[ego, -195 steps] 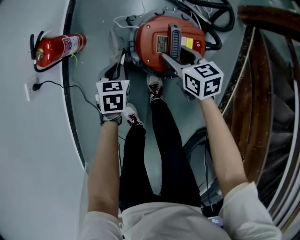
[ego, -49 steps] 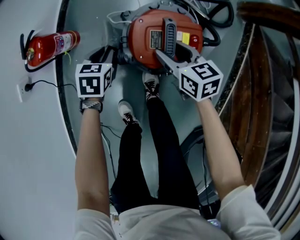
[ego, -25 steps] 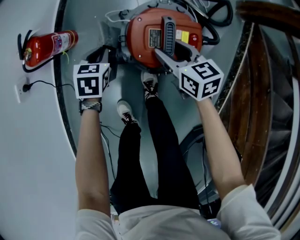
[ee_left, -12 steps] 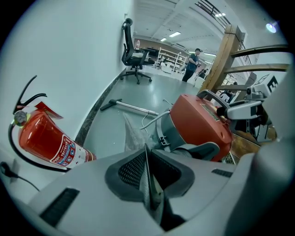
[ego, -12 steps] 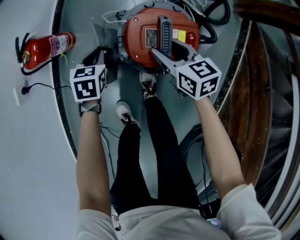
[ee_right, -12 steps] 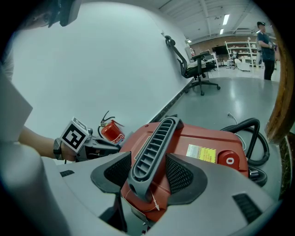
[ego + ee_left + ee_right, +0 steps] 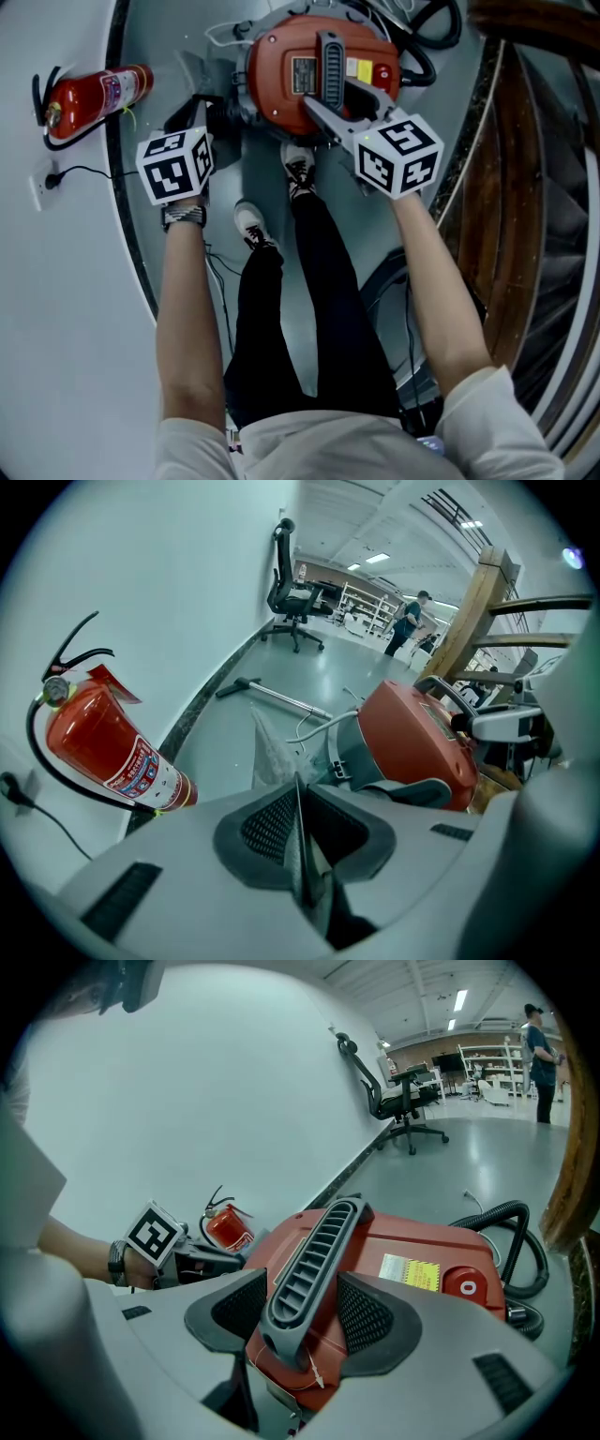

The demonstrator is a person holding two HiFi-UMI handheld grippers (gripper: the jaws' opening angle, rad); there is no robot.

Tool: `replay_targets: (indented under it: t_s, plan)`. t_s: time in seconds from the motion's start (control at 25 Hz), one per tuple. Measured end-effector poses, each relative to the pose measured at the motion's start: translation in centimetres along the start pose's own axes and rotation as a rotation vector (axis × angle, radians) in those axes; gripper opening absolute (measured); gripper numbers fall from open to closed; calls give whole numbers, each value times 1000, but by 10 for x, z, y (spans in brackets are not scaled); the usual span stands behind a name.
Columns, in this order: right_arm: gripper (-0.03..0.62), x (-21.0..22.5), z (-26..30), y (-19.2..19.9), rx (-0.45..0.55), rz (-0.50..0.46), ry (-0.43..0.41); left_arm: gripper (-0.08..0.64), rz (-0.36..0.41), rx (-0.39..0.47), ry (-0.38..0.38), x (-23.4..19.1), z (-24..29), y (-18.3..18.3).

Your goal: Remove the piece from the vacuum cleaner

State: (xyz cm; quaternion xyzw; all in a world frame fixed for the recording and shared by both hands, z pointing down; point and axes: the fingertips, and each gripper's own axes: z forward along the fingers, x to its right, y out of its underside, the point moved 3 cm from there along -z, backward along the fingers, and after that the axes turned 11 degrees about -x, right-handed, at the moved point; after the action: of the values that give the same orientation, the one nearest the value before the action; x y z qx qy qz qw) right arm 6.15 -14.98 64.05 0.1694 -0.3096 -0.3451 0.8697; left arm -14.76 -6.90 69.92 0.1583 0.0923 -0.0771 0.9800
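A red vacuum cleaner (image 7: pixel 281 80) stands on the floor in front of the person's feet. A grey ribbed handle (image 7: pixel 327 66) runs across its top. My right gripper (image 7: pixel 323 108) is shut on that handle (image 7: pixel 314 1260), one pad on each side. The left gripper (image 7: pixel 202 108) hangs to the left of the vacuum (image 7: pixel 412 733), apart from it. Its jaws (image 7: pixel 300 855) are closed on a thin flat grey piece, seen edge-on, whose tip sticks out above the pads.
A red fire extinguisher (image 7: pixel 89 94) lies by the wall at left, near a wall socket (image 7: pixel 42 183) with a cable. A black hose (image 7: pixel 427 52) coils behind the vacuum. Wooden stair rails (image 7: pixel 534 187) rise at right. A crumpled plastic bag (image 7: pixel 272 752) and a metal tube (image 7: pixel 281 697) lie beyond.
The left gripper has drifted slightly left and down in the head view. The right gripper has stayed on the handle.
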Motion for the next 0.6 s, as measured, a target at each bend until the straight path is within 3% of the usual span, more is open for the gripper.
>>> replay_targets:
  t_s: [0.6]
  plan:
    - [242, -1, 0, 0, -4, 1, -4, 40, -195, 32, -6, -18, -1, 10]
